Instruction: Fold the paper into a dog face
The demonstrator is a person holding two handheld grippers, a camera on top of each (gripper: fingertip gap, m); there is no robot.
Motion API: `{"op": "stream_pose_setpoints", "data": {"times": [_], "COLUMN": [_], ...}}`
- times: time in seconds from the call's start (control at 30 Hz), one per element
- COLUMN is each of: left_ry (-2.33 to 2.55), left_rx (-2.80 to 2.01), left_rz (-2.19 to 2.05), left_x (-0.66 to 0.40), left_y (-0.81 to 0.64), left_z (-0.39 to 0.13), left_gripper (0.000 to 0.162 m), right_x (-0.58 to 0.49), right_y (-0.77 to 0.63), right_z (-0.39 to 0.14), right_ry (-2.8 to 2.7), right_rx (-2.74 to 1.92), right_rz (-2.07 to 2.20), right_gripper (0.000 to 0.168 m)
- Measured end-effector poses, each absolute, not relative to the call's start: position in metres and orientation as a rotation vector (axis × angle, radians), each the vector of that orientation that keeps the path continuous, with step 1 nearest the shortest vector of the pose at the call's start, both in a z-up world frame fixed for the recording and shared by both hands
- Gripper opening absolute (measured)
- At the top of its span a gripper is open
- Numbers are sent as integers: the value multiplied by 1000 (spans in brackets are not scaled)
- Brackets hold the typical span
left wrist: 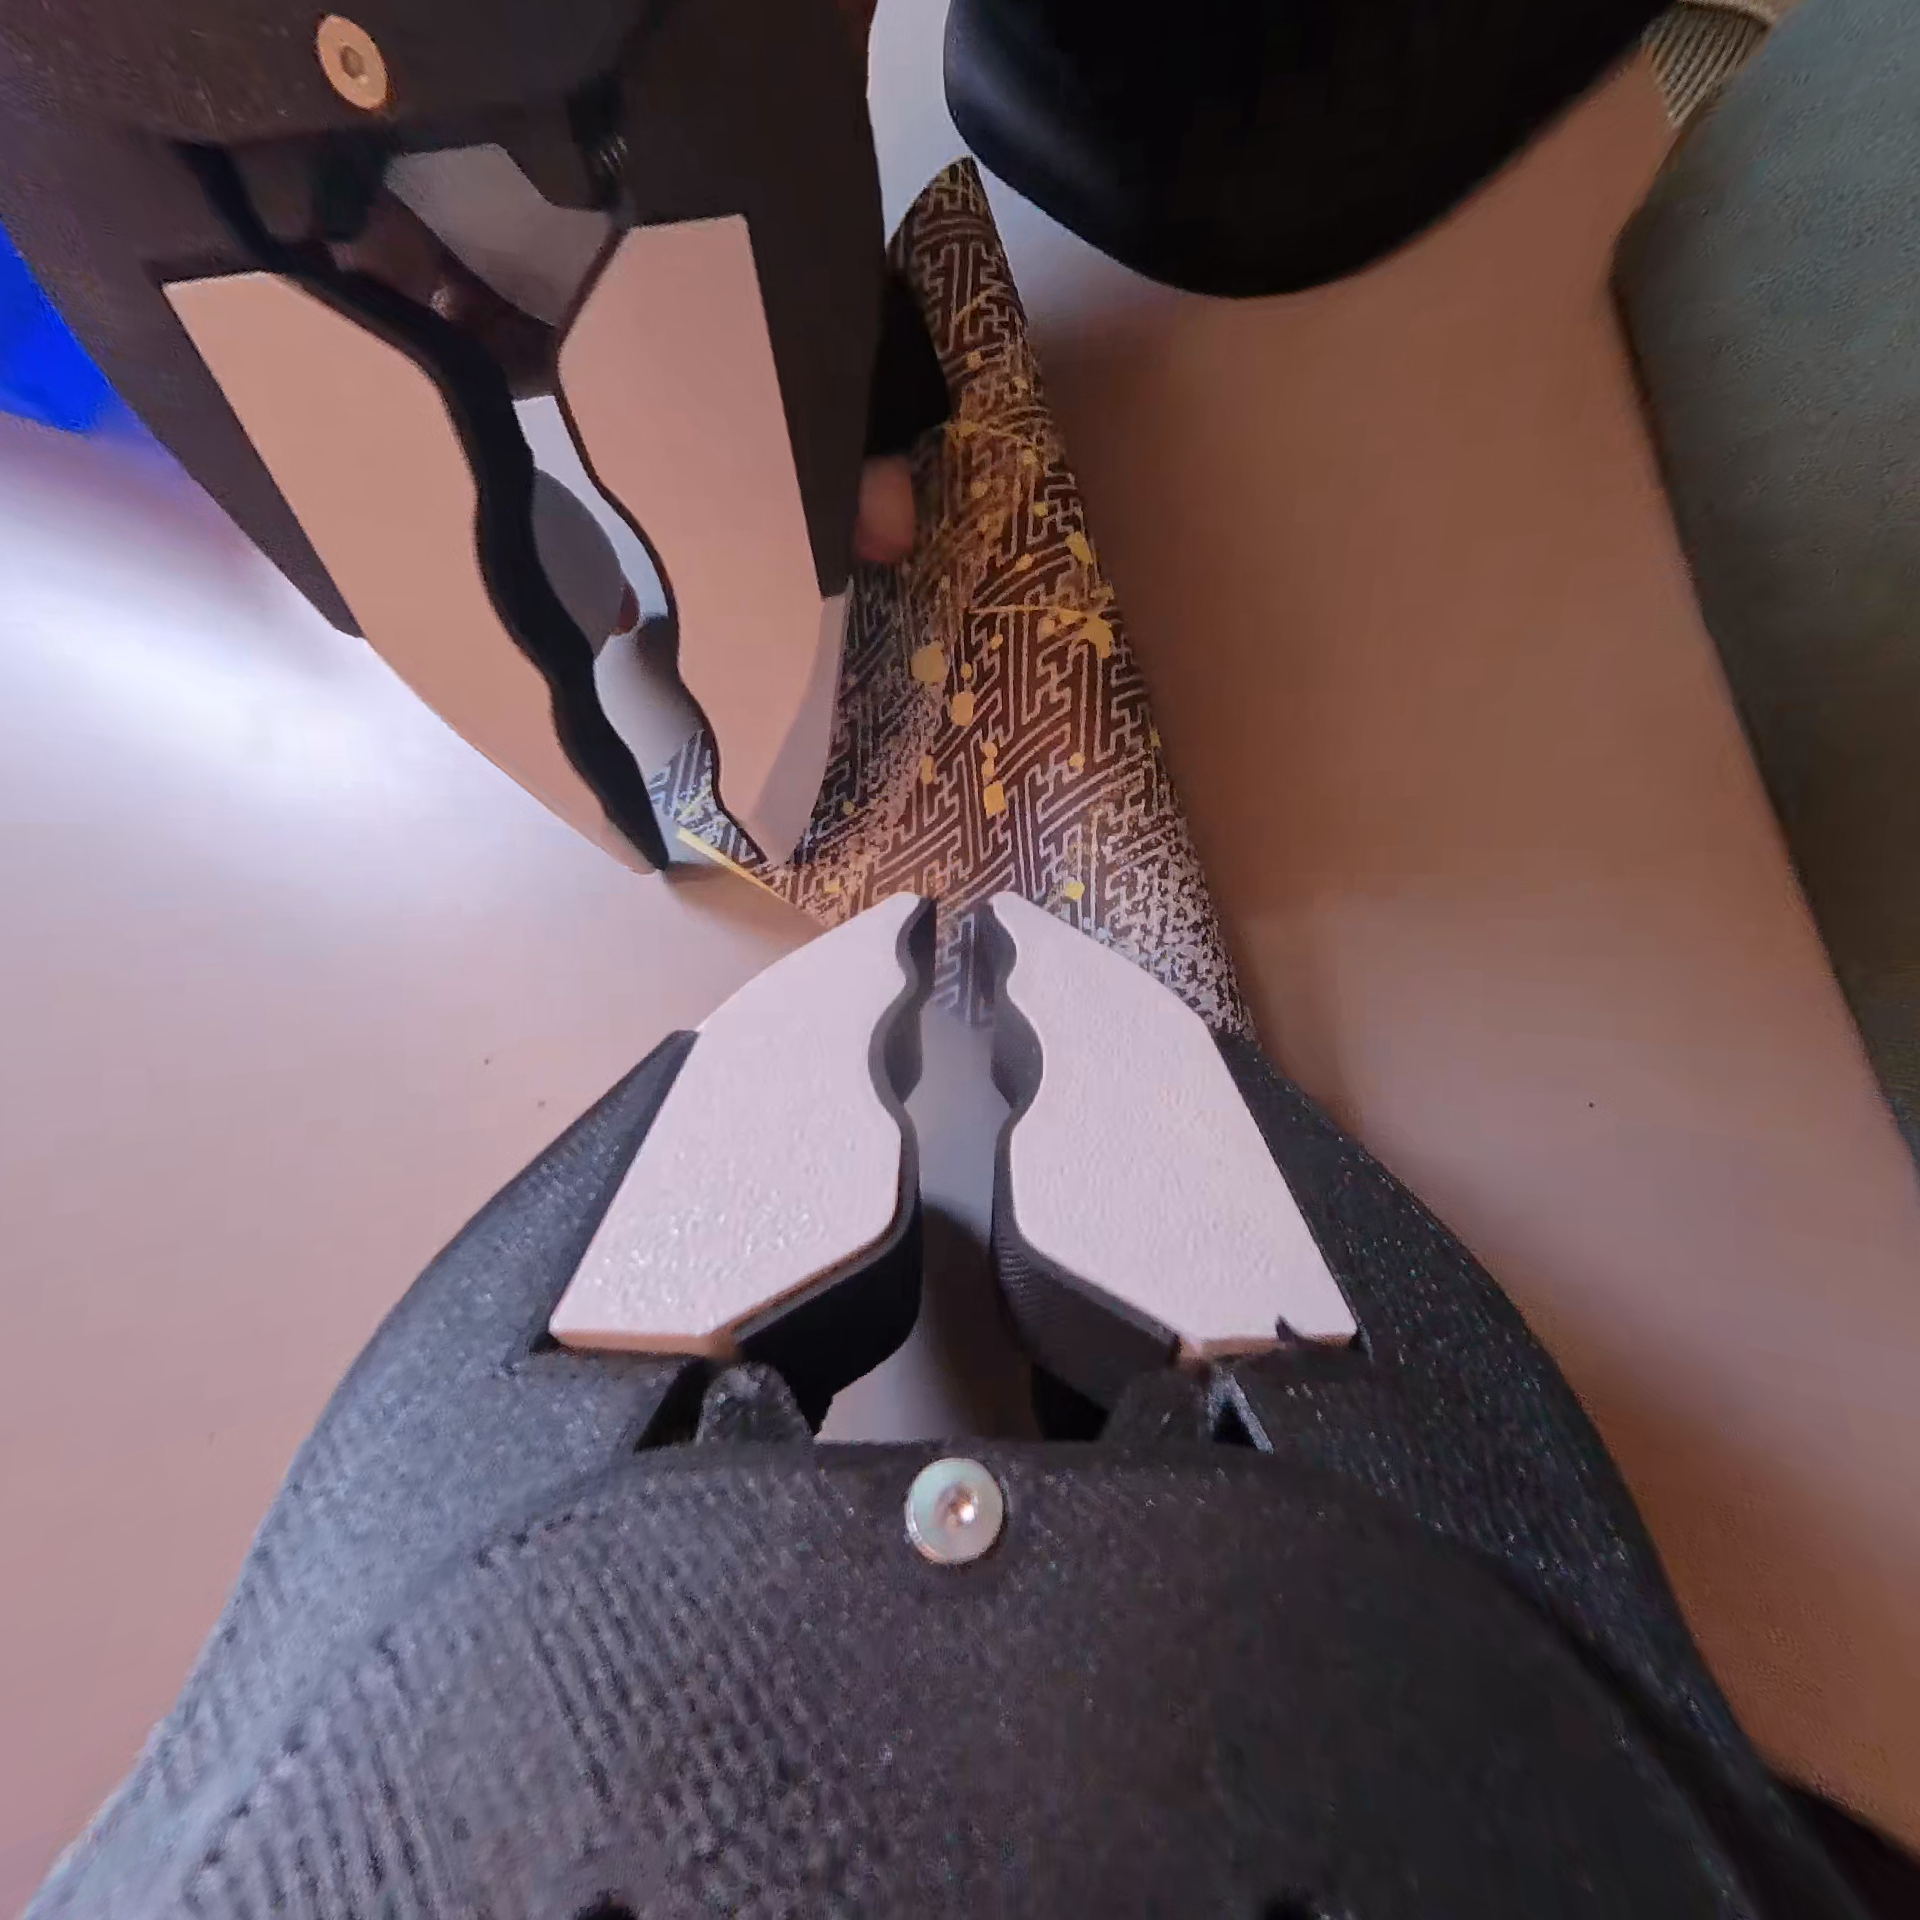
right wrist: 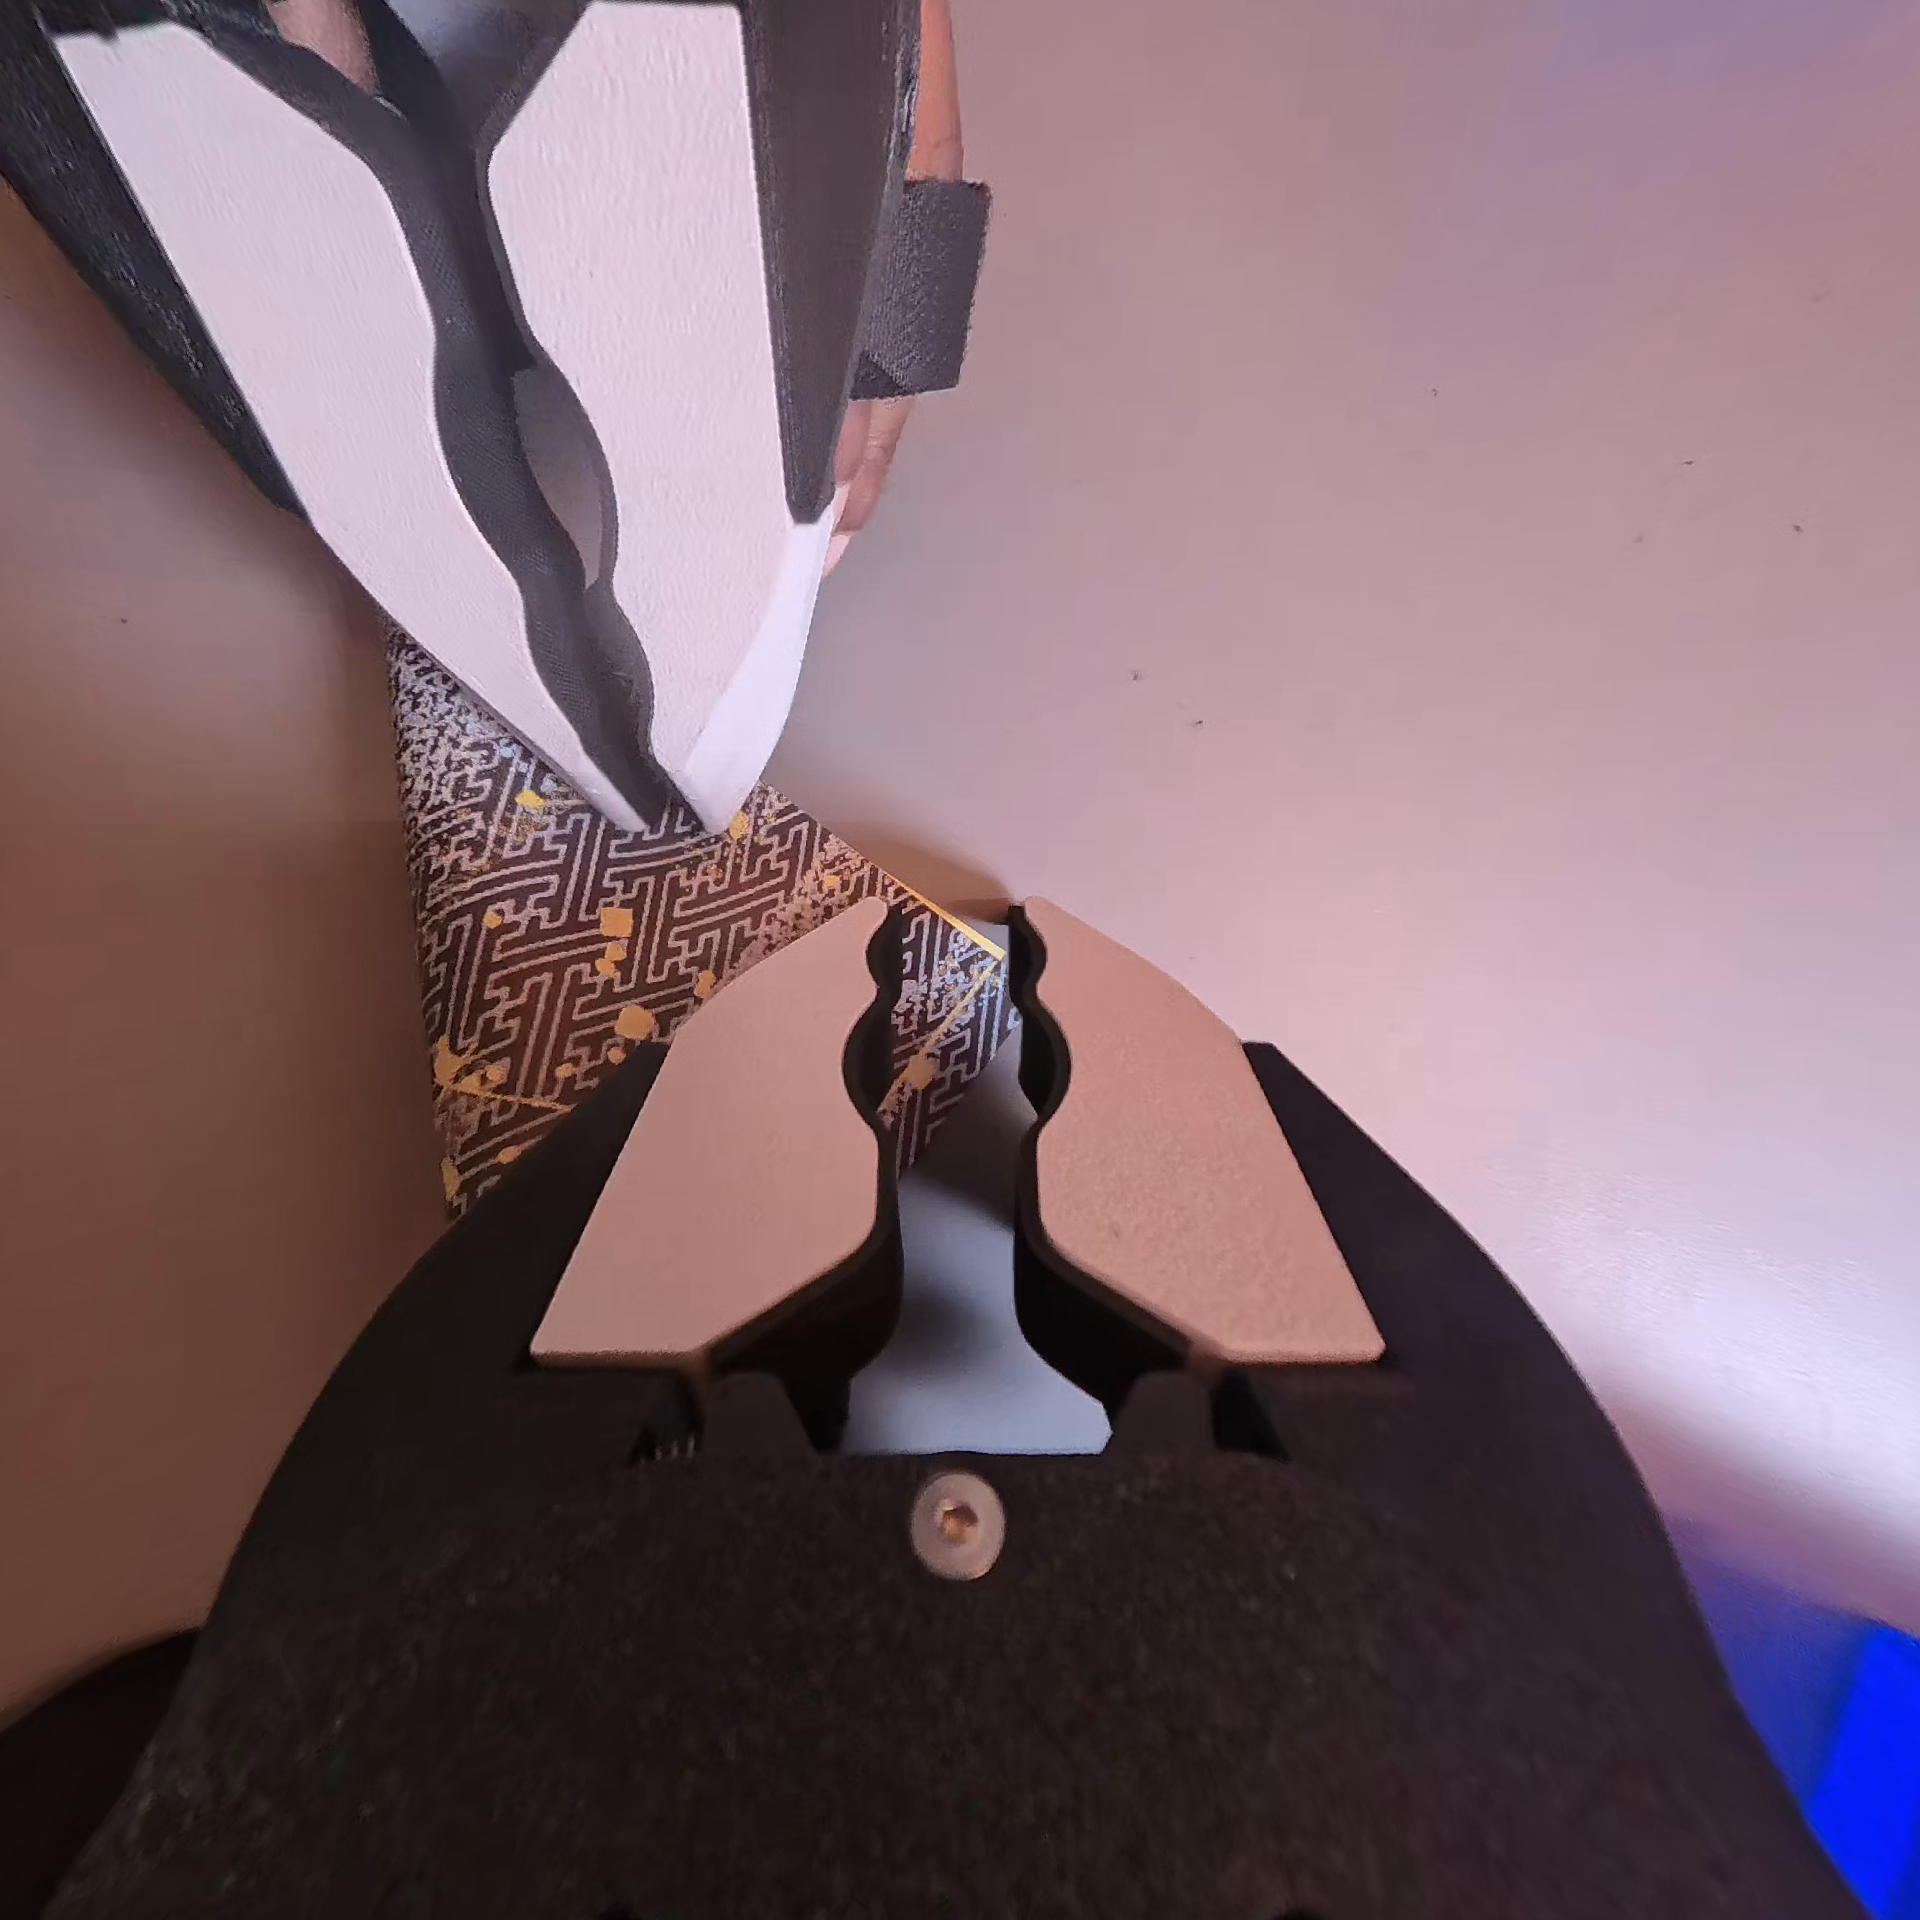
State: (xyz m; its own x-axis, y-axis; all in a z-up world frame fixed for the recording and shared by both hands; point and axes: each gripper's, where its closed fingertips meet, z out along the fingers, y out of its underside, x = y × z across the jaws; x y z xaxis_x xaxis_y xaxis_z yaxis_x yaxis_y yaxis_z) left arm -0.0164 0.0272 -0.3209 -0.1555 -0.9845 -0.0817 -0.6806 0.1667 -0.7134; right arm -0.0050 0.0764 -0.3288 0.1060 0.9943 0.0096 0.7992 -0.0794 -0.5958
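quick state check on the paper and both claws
paper: flat on the table, one corner folded over, white underside showing
left claw: narrow gap, tips down at the paper, gripping nothing
right claw: part open, over the folded corner, gripping nothing

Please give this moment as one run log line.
dark patterned gold-flecked paper: flat on table | left gripper: jaws nearly shut | right gripper: jaws slightly open

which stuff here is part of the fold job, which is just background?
In the job:
- patterned paper, dark with gold flecks, flat on the table
- left tongs, tips at one end of the paper, narrow gap
- right tongs, tips over a paper corner, slightly apart

Just there:
- table
- blue object at the edge, blurred
- grey-green fabric
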Motion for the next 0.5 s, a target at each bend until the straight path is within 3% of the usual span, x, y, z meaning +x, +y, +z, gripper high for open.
{"op": "stream_pose_setpoints", "data": {"times": [0.3, 0.5], "left_ry": [1949, 1959], "left_rx": [-1554, -1548], "left_rz": [-670, -665], "left_x": [-19, -19], "left_y": [24, 23], "left_z": [-325, -326], "left_gripper": [7, 7], "right_x": [15, 15], "right_y": [76, 71], "right_z": [-321, -327], "right_ry": [-1693, -1710], "right_rx": [-2019, -2041], "right_rz": [670, 707], "right_gripper": [30, 22]}}
